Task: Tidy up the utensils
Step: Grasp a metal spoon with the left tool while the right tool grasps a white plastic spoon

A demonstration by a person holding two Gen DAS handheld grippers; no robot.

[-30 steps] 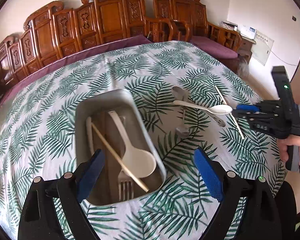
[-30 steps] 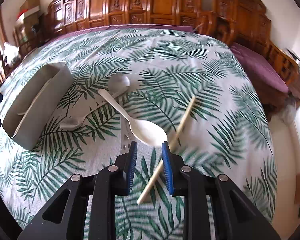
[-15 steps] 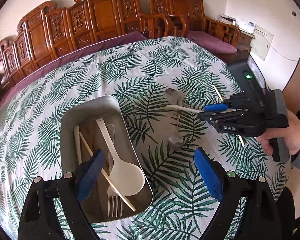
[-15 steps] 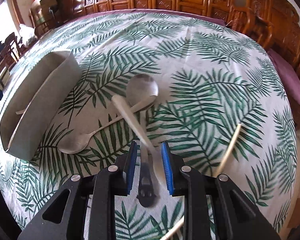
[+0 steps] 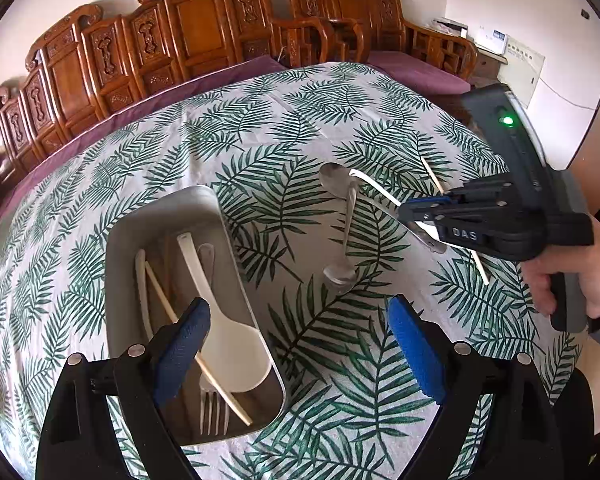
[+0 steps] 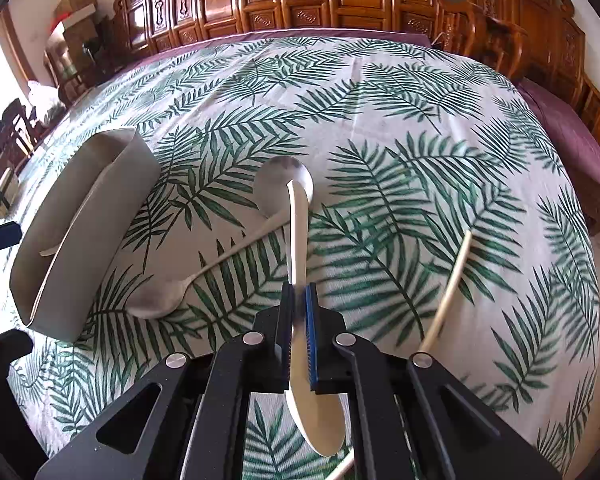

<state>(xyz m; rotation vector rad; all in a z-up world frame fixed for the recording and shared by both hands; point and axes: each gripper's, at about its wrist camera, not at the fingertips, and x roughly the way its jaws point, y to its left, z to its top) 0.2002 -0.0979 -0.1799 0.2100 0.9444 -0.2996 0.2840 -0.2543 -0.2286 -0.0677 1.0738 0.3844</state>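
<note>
My right gripper (image 6: 299, 292) has its jaws closing, the blue pads pressing on a white plastic spoon (image 6: 298, 232). The spoon's handle points away over the cloth and its bowl hangs back under the gripper. The left wrist view shows that gripper (image 5: 420, 216) in a person's hand, with the spoon handle (image 5: 374, 188) sticking out. My left gripper (image 5: 296, 312) stands open above the near end of a grey tray (image 5: 220, 216), holding nothing. The tray holds a white rice spoon (image 5: 228, 340), a fork (image 5: 214, 412) and a chopstick (image 5: 160, 296).
A metal spoon (image 6: 278, 184) lies on the leaf-print tablecloth under the white spoon's handle. A loose chopstick (image 6: 452, 280) lies to its right. The tray (image 6: 84, 216) stands at the left. Carved wooden chairs (image 5: 204, 32) line the far side of the table.
The right jaws have closed onto the white spoon, which now lines up between the pads and is raised off the cloth. The left view has shifted a little towards the spoons.
</note>
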